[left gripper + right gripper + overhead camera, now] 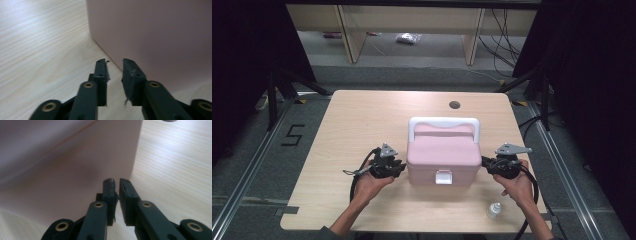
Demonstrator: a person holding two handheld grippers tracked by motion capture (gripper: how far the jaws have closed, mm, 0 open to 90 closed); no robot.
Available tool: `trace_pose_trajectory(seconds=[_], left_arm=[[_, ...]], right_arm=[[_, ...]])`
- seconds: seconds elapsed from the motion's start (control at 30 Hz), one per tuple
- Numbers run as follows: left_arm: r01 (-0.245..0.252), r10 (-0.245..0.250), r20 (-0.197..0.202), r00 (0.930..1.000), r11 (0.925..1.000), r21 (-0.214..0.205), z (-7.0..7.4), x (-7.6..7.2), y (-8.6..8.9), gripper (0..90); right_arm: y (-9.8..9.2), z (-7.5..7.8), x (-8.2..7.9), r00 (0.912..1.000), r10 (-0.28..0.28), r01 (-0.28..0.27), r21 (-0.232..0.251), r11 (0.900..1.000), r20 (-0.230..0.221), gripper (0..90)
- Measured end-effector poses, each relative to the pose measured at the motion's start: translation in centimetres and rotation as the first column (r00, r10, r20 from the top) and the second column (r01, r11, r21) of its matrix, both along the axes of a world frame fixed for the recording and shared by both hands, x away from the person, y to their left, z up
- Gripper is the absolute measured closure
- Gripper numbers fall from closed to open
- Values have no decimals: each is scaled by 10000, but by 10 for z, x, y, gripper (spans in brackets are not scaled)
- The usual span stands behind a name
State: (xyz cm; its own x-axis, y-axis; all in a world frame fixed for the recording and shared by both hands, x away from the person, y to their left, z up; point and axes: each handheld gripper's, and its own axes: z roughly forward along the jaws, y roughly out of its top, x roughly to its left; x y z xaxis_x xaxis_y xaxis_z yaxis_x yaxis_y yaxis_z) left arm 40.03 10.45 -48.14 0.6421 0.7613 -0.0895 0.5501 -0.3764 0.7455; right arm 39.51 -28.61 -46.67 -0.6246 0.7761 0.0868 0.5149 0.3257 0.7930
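A closed pink box (443,156) with white handle and latch sits at the table's centre, latch facing six o'clock.

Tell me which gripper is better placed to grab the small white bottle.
Right. The right gripper is on the side of the pink box where the bottle stands; the left gripper is across the box.

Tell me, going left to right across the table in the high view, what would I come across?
Left gripper in the person's left hand → pink box with a white handle and white latch → small white bottle → right gripper.
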Motion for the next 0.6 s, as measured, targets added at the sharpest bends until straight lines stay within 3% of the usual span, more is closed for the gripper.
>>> trace_pose_trajectory(seconds=[0.07, 0.13, 0.2, 0.27, 0.4, 0.43, 0.53, 0.6], left_arm=[[162, -162, 28, 9999, 9997, -164, 1, 1, -6, 829], [245, -246, 137, 9996, 9997, 82, 2, 1, -8, 870], [240, -240, 135, 9996, 9997, -16, 2, 1, -9, 892], [323, -326, 169, 9993, 9994, 144, 3, 0, -9, 893], [489, -496, 231, 9985, 9983, 311, 4, -2, -9, 894], [453, -458, 213, 9987, 9987, 240, 4, -3, -9, 895], [384, -388, 202, 9990, 9991, 191, 3, -4, -8, 895], [535, -543, 231, 9983, 9980, 343, 4, -7, -8, 895]], right_arm=[[4, 2, 1, 9999, 151, -151, -90, 9998, -26, 878], [6, 3, 1, 9999, 146, -147, -101, 9998, -92, 898], [5, 3, 1, 9997, 247, -247, -208, 9995, 18, 900], [6, 3, 1, 9996, 259, -260, -76, 9996, -128, 900], [5, 5, -1, 9996, 274, -273, -271, 9993, 13, 900], [6, 4, -2, 9995, 212, -212, 2, 9998, -247, 900], [8, 3, -3, 9995, 259, -258, 86, 9996, -193, 900], [7, 4, -4, 9995, 255, -257, -92, 9996, -183, 900]])
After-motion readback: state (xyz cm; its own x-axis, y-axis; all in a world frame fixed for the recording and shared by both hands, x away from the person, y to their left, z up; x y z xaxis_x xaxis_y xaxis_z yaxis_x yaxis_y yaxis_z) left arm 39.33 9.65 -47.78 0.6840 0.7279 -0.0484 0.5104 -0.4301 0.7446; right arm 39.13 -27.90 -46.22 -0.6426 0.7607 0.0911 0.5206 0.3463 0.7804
